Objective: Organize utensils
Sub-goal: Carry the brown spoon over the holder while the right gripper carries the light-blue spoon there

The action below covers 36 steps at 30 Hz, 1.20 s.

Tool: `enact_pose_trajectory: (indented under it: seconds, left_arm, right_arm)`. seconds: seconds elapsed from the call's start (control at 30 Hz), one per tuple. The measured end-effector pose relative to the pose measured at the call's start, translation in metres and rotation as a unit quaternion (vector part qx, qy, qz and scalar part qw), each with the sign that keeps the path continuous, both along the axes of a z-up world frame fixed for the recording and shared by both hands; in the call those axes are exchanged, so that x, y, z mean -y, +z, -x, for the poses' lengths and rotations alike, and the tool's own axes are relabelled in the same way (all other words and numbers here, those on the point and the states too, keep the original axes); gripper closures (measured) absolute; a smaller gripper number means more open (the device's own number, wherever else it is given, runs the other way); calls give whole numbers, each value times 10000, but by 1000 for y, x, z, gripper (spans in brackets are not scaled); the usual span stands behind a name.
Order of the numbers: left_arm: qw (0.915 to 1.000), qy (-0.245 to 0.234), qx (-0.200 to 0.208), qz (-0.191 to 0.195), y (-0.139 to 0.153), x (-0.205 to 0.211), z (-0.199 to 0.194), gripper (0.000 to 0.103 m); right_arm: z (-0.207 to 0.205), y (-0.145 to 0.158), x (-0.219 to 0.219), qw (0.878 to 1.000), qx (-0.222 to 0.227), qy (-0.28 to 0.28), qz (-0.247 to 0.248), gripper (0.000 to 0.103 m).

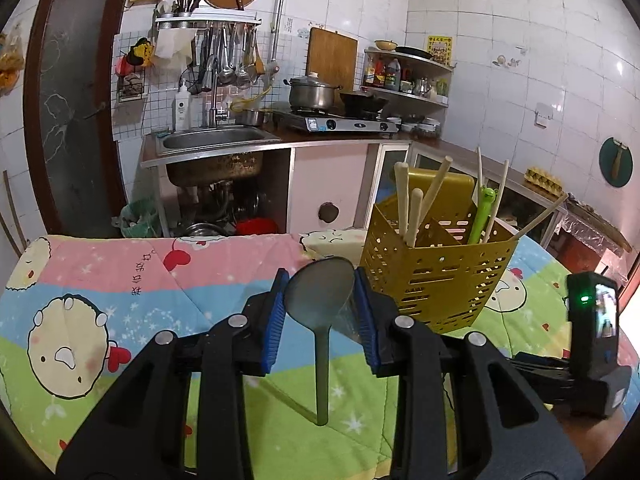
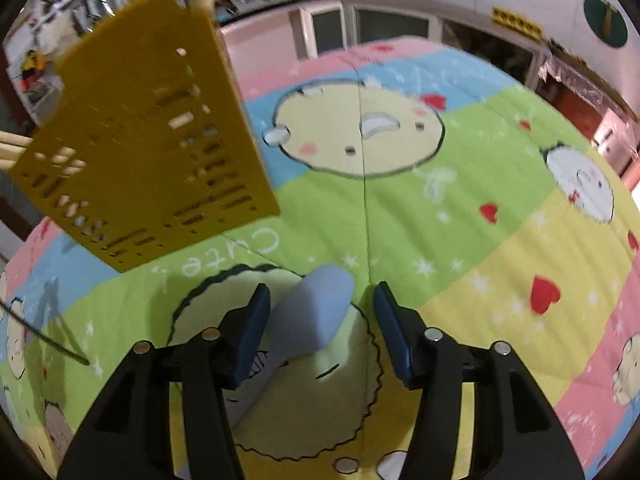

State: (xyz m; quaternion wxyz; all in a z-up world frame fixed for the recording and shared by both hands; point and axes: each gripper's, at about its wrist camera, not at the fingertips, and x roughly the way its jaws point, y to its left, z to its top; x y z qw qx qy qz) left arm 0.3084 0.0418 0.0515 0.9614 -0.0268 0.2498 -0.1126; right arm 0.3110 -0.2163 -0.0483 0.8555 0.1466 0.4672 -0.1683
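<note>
Quilt-covered worktop (image 1: 132,280): left gripper (image 1: 320,312) jaws grasping grey spoon (image 1: 320,292) by its slippery bowl; right gripper (image 2: 320,320) jaws released around light blue spoon (image 2: 312,312); yellow caddy (image 1: 440,272) near far edge

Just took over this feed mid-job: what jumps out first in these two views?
The left tongs grip a dark spoon by its bowl, handle hanging toward the cartoon quilt. Just right of it stands a yellow perforated caddy already holding pale utensils and a green one. In the right wrist view, the right tongs stand open around a light blue spoon on the quilt.
</note>
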Motion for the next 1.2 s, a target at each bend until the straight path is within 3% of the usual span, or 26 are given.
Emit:
enact_pose_trajectory:
  seconds: [0.07,0.3,0.67,0.73,0.77,0.83,1.07,1.2]
  left_arm:
    - [10000,-6,-26,41,0,0,0,71]
    - [10000,-12,29,36,3,1,4,72]
    - [9992,52,294,253,15,6,25,72]
    - [9992,53,322,251,16,10,28,72]
    - [9991,53,333,241,17,11,29,72]
    - [9991,51,374,201,17,15,33,72]
    - [9991,57,412,78,18,26,38,72]
    - [9993,77,372,42,19,28,35,72]
  right_arm:
    - [-2,0,-1,9999,25,-27,114,60]
    - [1,8,9,9993,380,61,9,63]
    - [30,63,36,9840,1703,431,289,71]
    - [34,71,39,9793,1917,550,351,93]
    - [36,73,39,9779,1972,586,383,98]
    - [35,76,40,9742,2091,747,395,98]
    - [25,69,54,9750,1994,973,117,98]
    - [7,55,52,9803,1602,1154,-27,96]
